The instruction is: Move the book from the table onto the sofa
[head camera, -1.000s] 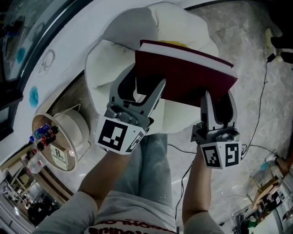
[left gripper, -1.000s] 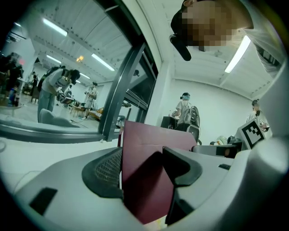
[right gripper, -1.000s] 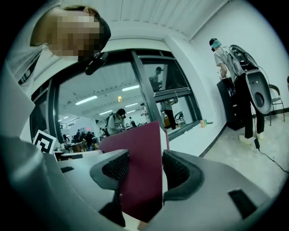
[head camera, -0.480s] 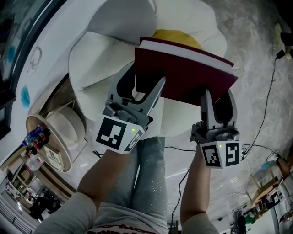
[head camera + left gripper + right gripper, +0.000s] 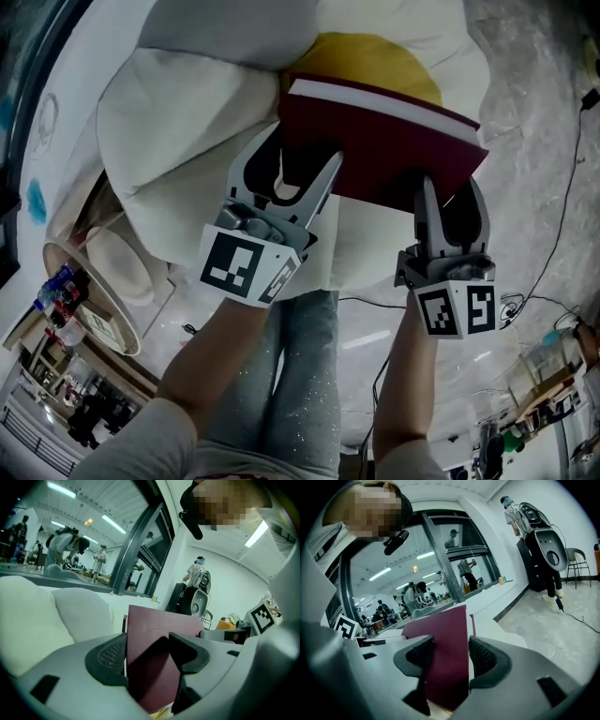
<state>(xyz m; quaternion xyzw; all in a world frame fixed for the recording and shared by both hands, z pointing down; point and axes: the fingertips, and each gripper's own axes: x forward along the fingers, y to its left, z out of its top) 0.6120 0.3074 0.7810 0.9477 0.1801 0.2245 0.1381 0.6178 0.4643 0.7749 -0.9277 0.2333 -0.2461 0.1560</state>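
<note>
A dark red hardcover book (image 5: 384, 155) hangs flat in the air, gripped by its near edge from both sides. My left gripper (image 5: 286, 167) is shut on its left part and my right gripper (image 5: 450, 199) on its right part. In the left gripper view the book (image 5: 154, 639) fills the space between the pads of the left gripper (image 5: 150, 660). The right gripper view has the book (image 5: 445, 644) clamped in the right gripper (image 5: 451, 658). Below it lie the white sofa (image 5: 178, 141) and a yellow cushion (image 5: 375, 61), partly hidden by the book.
A round side table (image 5: 89, 300) with small bottles stands at the lower left beside the sofa. A black cable (image 5: 553, 234) runs over the marble floor at the right. The person's jeans-clad legs (image 5: 291, 375) are under the grippers. People and a dark machine (image 5: 543, 545) stand farther off.
Both grippers have come down together with the book, still gripped the same way. The sofa now looks larger and nearer, and more of the yellow cushion shows beyond the book.
</note>
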